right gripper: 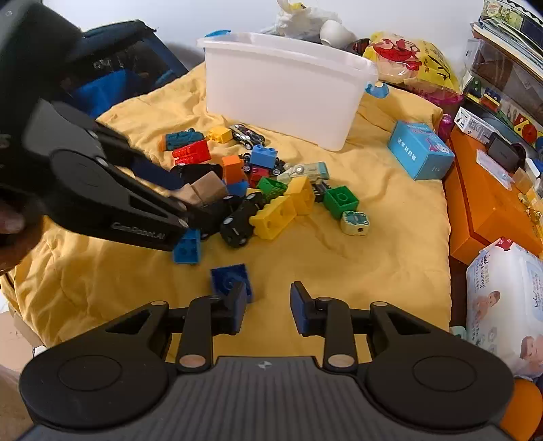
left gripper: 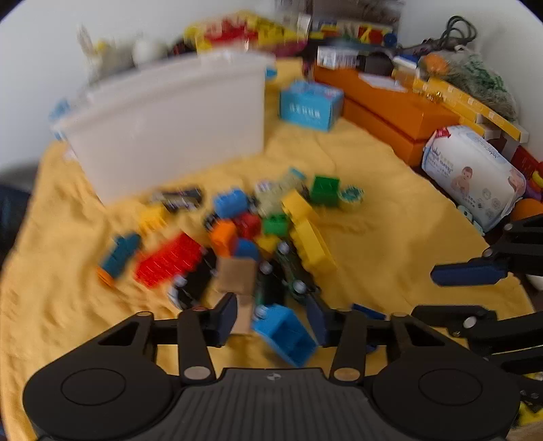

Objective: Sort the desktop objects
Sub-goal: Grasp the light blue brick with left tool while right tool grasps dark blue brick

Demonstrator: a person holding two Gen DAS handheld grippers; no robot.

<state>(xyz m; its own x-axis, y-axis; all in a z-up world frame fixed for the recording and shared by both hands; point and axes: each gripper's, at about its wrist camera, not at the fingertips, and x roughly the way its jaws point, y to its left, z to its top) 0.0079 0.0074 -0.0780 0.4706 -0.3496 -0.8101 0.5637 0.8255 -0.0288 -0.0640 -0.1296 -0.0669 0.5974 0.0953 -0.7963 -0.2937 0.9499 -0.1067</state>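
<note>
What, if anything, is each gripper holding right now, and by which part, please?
The left gripper looks shut on the tan block, gripped at its near lower end, though blur leaves the contact unsure. The right gripper holds nothing; its jaws stand open beside the dark blue block.

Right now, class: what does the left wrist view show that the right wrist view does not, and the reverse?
Only the left wrist view shows the tangle of black cables by the far wall. Only the right wrist view shows the dark blue bag left of the tub and the dark blue brick lying apart from the pile. Both show the white tub, the yellow cloth, the light blue box and the wipes pack.
</note>
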